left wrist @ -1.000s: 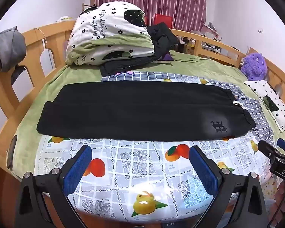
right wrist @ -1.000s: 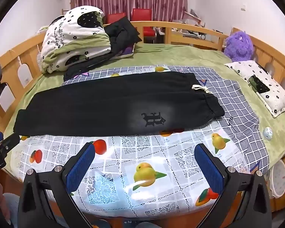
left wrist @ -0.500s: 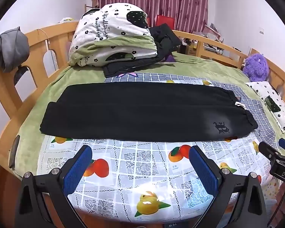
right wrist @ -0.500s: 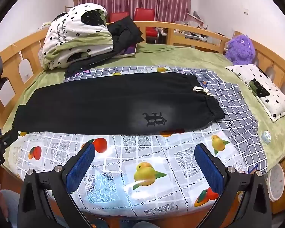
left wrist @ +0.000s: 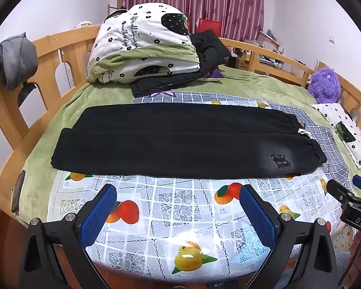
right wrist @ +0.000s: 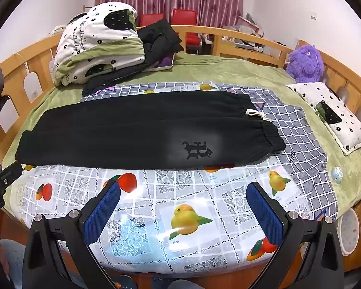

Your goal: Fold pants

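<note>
Black pants (right wrist: 137,130) bear a gothic emblem (right wrist: 196,149), letters unreadable.

pants (left wrist: 180,142) on tablecloth (left wrist: 168,207); quilt (left wrist: 142,45) behind | plush toy (right wrist: 305,62) far right

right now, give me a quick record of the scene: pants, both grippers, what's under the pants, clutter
pants: black, flat, legs laid one on the other, waistband to the right
left gripper: open, holding nothing, short of the pants
right gripper: open, holding nothing, short of the pants
surface: fruit-print cloth on the bed
clutter: folded quilt, purple plush toy
</note>
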Motion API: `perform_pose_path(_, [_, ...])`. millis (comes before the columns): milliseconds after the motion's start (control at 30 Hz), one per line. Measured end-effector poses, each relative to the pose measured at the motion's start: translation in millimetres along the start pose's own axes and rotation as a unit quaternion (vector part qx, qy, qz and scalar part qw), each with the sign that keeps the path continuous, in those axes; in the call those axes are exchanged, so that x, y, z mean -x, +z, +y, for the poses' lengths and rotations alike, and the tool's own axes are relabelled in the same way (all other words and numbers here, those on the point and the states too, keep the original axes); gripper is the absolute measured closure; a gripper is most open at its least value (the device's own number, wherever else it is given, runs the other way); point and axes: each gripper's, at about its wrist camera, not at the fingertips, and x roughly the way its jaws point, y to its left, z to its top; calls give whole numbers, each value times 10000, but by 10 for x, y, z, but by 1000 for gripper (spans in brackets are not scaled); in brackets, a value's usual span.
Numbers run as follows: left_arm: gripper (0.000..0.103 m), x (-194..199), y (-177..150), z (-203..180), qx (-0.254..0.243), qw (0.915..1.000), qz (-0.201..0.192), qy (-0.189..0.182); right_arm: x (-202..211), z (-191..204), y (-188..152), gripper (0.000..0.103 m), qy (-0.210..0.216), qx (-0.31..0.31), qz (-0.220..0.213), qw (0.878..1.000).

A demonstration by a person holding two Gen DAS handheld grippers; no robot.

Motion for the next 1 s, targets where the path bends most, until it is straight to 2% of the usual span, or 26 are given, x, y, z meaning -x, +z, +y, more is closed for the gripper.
perform_pose_path(1000, [1,-6,-33,22,15,10000,28,-20,-17,23,9,1,5,-21,47,10000])
